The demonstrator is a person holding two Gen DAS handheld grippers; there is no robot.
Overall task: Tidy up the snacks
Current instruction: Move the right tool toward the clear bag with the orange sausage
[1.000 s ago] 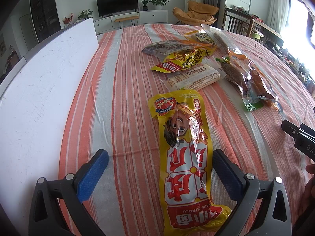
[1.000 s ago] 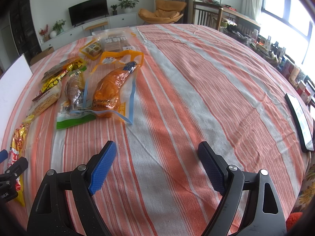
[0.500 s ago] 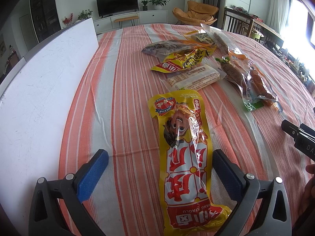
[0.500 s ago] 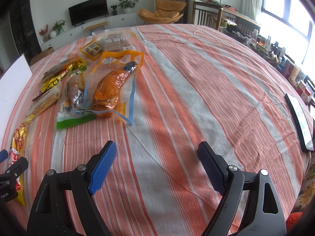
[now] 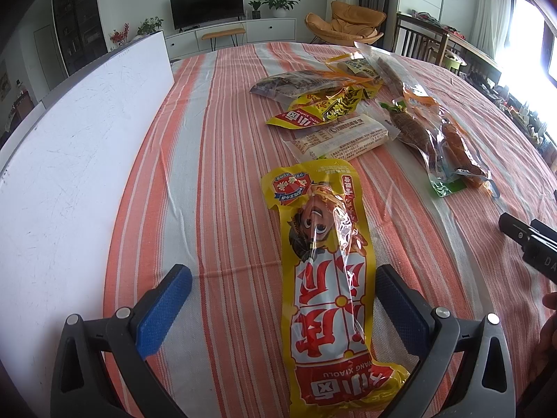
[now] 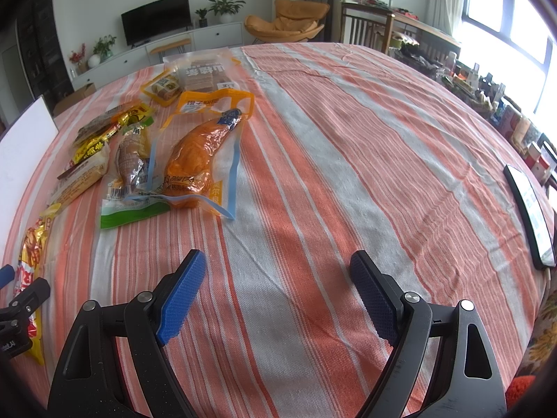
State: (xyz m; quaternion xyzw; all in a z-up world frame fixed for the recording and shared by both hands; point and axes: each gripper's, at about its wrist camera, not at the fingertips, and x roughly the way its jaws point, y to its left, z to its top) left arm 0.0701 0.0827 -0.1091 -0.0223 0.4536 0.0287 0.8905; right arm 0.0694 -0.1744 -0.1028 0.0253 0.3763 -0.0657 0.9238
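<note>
Daylit fisheye views, sharp at centre.
We saw the window (image 6: 501,17) blown out at right, straight lines bowed and corners darkened toward the edges.

Open left tongs (image 5: 278,299) straddling yellow snack packet (image 5: 327,278), striped tablecloth (image 5: 216,160)

A white board (image 5: 69,160) and a phone (image 6: 531,216) lie on the striped tablecloth (image 6: 348,139).

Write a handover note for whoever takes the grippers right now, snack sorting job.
Left gripper: open, long yellow packet lying between its jaws, not gripped.
Right gripper: open, empty, over bare striped cloth.
Other snacks: loose pile further up the table, including the orange pouch and the green-edged pouch.
White board lies on the left.
Done: nothing visibly sorted.
Left: all of them.
</note>
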